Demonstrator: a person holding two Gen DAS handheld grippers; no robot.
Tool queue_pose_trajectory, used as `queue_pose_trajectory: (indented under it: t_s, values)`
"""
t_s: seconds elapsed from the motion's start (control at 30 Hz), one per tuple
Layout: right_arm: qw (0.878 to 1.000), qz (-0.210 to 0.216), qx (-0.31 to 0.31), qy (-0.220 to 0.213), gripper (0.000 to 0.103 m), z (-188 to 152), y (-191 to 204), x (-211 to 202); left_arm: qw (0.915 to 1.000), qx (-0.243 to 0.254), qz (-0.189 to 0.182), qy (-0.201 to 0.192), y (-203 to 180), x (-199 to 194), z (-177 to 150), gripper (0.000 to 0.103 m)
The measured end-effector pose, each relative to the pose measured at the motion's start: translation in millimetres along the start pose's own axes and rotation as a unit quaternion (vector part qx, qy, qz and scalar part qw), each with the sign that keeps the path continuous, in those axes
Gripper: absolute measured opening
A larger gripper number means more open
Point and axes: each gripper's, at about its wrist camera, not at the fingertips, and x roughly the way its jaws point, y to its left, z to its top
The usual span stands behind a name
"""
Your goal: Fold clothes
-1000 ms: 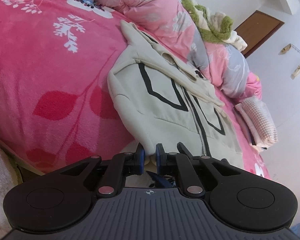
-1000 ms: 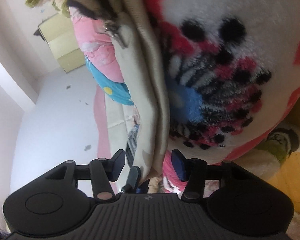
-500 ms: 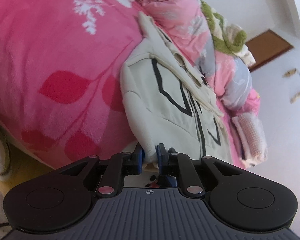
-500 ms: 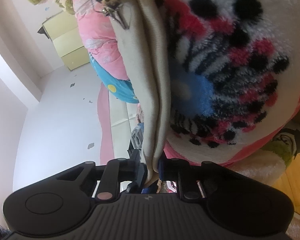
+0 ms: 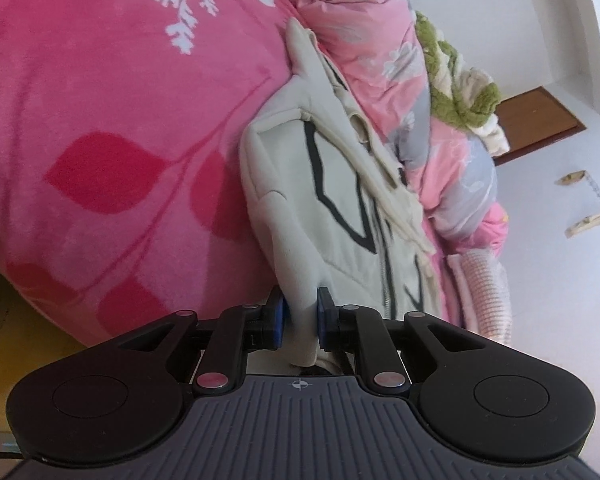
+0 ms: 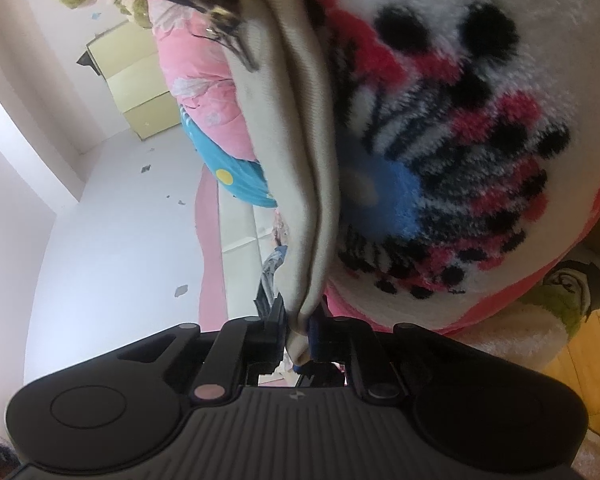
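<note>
A cream zip-up jacket (image 5: 340, 216) with black lines lies on the pink fleece blanket (image 5: 100, 128), its hood toward the quilt. In the left wrist view, my left gripper (image 5: 300, 314) is shut on a fold of the jacket's near edge, and cloth bulges between the blue pads (image 5: 277, 320). In the right wrist view, the jacket (image 6: 300, 160) runs up the frame as a stacked edge beside the blanket's white, red and black flower patch (image 6: 460, 160). My right gripper (image 6: 300, 330) has its jaws closing, and the pads pinch that edge.
A bunched pink floral quilt (image 5: 380, 60) with a green and white throw (image 5: 460, 80) lies behind the jacket. A folded pink knit pile (image 5: 484, 292) sits at its right. A blue cushion (image 6: 236, 176), pale cabinet (image 6: 136, 92) and wooden floor (image 6: 580, 352) show beyond.
The right jaws went from wide apart to pinching the jacket's edge. The left view rolled and sank slightly, and a thicker fold of cloth now sits between the left pads.
</note>
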Motion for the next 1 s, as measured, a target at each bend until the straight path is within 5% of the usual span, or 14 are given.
queue_pose_trajectory:
  t_s: [0.27,0.47,0.7,0.77,0.83,0.87,1.0]
  values:
    - [1.0,0.024,-0.015,-0.013,0.007,12.1,19.0,4.6,0.9982,-0.047,-0.036,0.015,11.6,2.1,6.8,0.02]
    - [0.999,0.033,-0.007,-0.015,0.007,19.1,20.5,5.0,0.9961,-0.076,-0.045,0.003,19.4,-4.8,11.4,0.035]
    - [0.999,0.036,-0.002,0.0,0.009,20.6,18.3,5.9,0.9965,-0.068,-0.049,0.001,13.9,-1.0,11.9,0.033]
    - [1.0,0.028,-0.007,0.002,0.012,21.0,16.0,4.5,0.9967,-0.064,-0.05,-0.001,12.2,-2.8,11.8,0.033]
    - [1.0,0.016,-0.01,0.005,0.035,19.5,15.7,5.4,0.9965,-0.066,-0.052,0.0,12.4,-4.8,12.3,0.033]
    - [1.0,0.012,-0.009,0.008,0.038,18.7,15.5,7.7,0.9964,-0.067,-0.053,0.0,12.8,-5.4,12.2,0.033]
    - [1.0,-0.001,-0.004,0.028,0.039,14.7,14.7,21.9,0.996,-0.071,-0.055,0.001,13.8,-6.6,11.2,0.033]
